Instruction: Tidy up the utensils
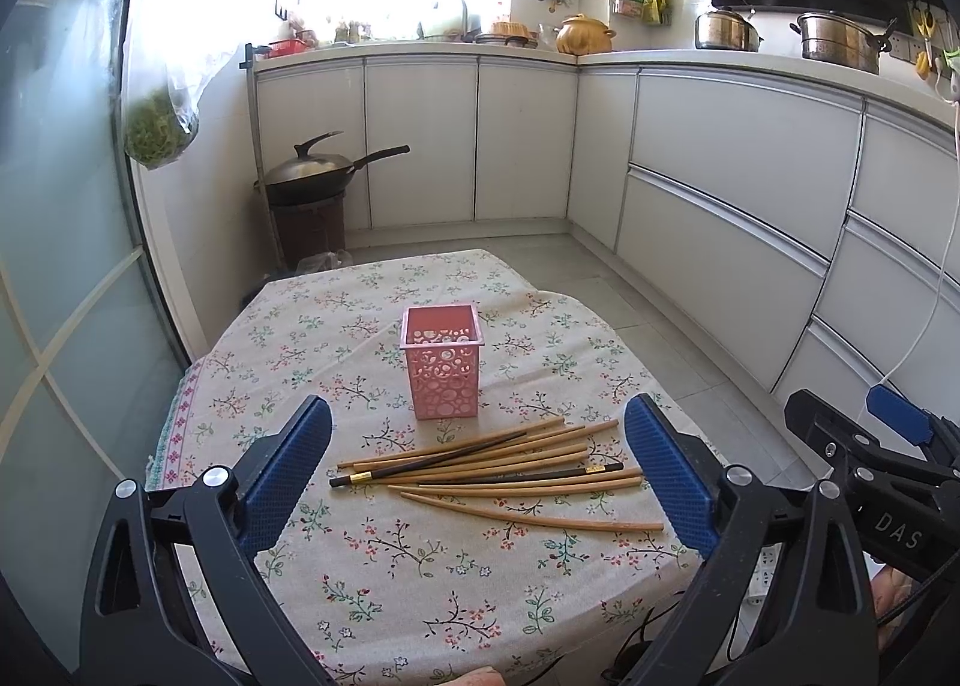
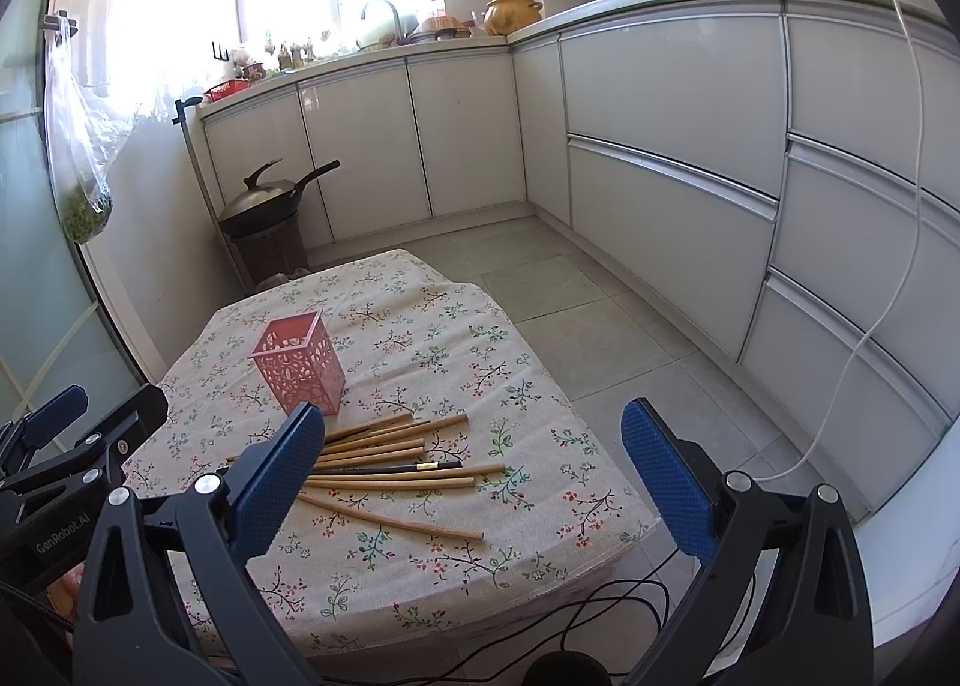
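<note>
From the left wrist, a small table under a flowered cloth [image 1: 372, 584] fills the view ahead. A pink perforated holder [image 1: 443, 365] stands upright beyond the fingers, and a loose pile of chopsticks [image 1: 498, 464] lies flat between it and the left gripper [image 1: 477, 470], nothing blocking them. A lidded wok [image 1: 312, 173] sits on a stand far ahead to the left. The left gripper is spread wide and grips nothing.

From the right wrist, the chopsticks [image 2: 390, 461] lie ahead by the left finger, partly hidden behind it, the holder [image 2: 300, 365] just beyond. The right gripper [image 2: 474, 470] gapes open, empty, its right finger over bare floor.
</note>
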### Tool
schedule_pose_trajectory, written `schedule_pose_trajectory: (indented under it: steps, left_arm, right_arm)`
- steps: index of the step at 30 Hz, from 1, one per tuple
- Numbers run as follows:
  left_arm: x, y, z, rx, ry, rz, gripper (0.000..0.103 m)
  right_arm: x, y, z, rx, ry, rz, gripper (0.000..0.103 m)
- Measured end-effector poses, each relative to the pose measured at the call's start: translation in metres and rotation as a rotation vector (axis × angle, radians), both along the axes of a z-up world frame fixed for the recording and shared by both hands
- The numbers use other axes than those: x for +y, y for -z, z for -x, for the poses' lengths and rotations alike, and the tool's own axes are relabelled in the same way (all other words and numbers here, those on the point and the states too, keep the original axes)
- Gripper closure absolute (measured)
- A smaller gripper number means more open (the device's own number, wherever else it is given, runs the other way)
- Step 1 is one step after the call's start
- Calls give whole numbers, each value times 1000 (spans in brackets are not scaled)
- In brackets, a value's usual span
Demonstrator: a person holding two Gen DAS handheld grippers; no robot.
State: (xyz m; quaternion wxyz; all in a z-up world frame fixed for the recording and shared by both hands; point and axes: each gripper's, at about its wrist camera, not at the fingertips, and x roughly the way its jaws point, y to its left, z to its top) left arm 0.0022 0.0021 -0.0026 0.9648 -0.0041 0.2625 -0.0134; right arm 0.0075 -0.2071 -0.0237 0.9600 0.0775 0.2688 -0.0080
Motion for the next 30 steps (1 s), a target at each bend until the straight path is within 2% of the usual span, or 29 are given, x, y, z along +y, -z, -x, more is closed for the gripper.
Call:
schedule_pose_trajectory:
  steps: [30]
  left_arm:
    - [1, 1, 0, 3, -2, -3, 8]
  right_arm:
    - [0, 1, 1, 6, 1, -6, 6]
